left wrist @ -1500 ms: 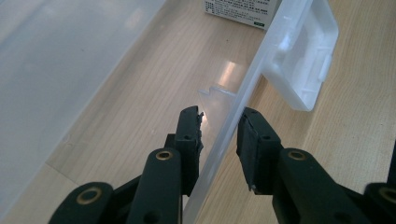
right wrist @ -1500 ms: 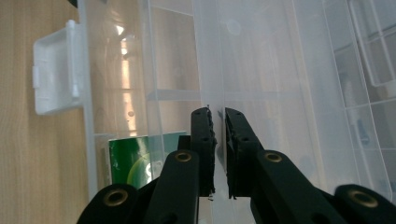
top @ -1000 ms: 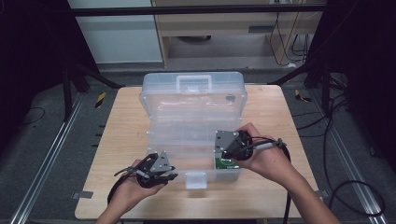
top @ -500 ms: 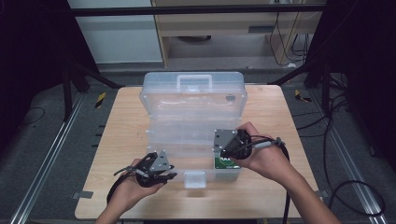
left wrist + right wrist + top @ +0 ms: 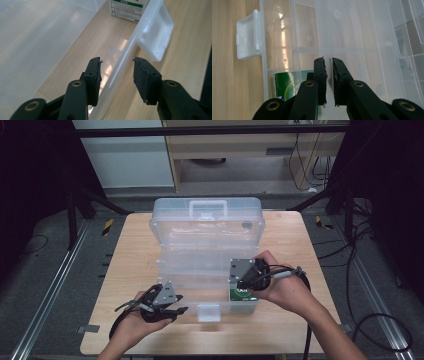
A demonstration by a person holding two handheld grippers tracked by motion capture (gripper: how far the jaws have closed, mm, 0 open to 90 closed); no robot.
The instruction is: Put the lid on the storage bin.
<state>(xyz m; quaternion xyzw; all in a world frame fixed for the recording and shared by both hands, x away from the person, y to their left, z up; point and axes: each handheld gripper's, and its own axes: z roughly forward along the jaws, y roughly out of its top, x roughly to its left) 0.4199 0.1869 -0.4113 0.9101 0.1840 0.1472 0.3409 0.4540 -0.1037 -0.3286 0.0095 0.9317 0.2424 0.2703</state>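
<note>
Tabletop: clear box front wall between left gripper's just-opening jaws, untouched.

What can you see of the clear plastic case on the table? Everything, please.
The clear plastic case is see-through, lies open on the wooden table with its lid folded back, a carry handle at the far edge and a white latch hanging off the near rim. Dividers split the tray; a green-and-white carton sits in the near right compartment. The left tongs straddle the near wall, pads apart from it. The right tongs pinch a clear wall above the carton.
</note>
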